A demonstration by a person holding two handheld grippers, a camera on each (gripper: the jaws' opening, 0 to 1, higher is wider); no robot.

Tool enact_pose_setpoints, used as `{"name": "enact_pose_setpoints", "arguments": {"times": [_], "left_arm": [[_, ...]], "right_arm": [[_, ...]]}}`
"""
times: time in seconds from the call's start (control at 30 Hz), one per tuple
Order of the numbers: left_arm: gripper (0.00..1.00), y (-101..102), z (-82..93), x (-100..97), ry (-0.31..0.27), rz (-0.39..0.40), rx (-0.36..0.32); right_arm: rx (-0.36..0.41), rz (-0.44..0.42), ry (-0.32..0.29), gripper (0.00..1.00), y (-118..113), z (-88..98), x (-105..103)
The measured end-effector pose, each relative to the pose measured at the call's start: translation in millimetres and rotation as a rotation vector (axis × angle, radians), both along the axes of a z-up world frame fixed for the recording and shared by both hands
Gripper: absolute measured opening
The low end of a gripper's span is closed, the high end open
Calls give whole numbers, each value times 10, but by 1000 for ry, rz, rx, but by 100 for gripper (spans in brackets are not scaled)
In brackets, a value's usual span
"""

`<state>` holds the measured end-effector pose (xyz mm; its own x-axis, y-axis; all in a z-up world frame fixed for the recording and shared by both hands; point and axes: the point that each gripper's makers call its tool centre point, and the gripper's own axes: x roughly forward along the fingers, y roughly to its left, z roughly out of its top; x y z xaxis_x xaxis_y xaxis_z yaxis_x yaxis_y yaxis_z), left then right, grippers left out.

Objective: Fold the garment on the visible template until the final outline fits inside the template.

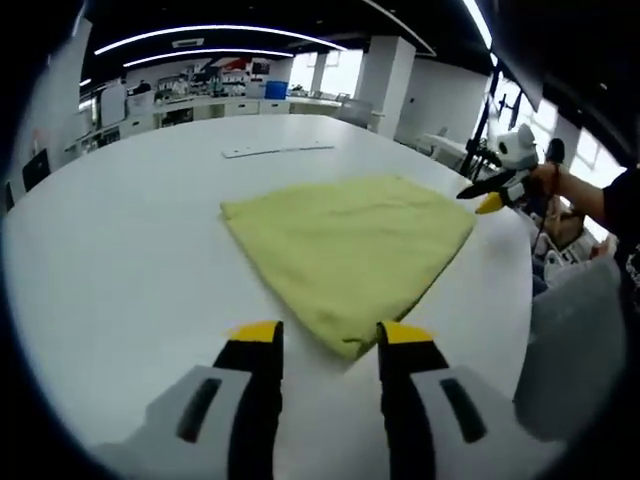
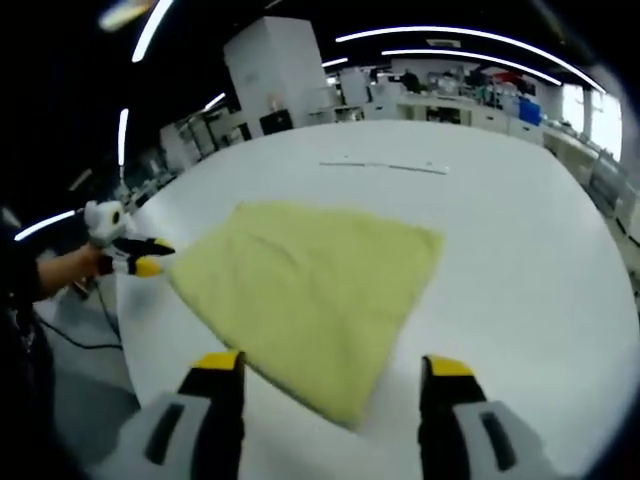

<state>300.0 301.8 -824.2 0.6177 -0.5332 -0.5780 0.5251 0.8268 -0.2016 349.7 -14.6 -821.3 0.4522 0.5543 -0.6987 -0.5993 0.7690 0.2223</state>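
A large round white counter (image 1: pixel 120 250) carries everything, with an office of desks and ceiling light strips behind it. Near the middle of the counter lies the pale yellow-green cloth garment (image 1: pixel 350 245), flat and spread in a rough four-cornered shape, one corner aimed at the counter's near edge in the left gripper view. Beyond the garment, farther across the counter, lies a thin pale strip (image 1: pixel 278 150), well apart from the cloth; whether it belongs to a template cannot be told.

In the left gripper view, the left hand-held gripper (image 1: pixel 330 335), black with yellow tips, hangs released just off the garment's near corner, its jaws spread and empty. At the garment's right side the right hand-held gripper (image 1: pixel 490 195) sits just beside the cloth's edge, held by a person's hand (image 1: pixel 550 180).

In the right gripper view, the right hand-held gripper (image 2: pixel 335 365) is released too, jaws wide apart above the garment's (image 2: pixel 310 290) near edge, gripping nothing. The left hand-held gripper (image 2: pixel 145 258) reaches the garment's left corner there.
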Motion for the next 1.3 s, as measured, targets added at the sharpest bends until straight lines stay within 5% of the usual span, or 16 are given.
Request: {"name": "enact_pose_setpoints", "arguments": {"times": [0.6,0.93,1.3], "left_arm": [[9,30,-129,-108,62,42,-76],[0,41,-162,-104,53,32,-45],[0,147,-138,-175,31,15,43]], "right_arm": [[-4,-43,7,22,-132,-139,-177],[-28,-34,10,0,-180,-171,-156],[-7,-49,0,0,-230,-107,-163]]}}
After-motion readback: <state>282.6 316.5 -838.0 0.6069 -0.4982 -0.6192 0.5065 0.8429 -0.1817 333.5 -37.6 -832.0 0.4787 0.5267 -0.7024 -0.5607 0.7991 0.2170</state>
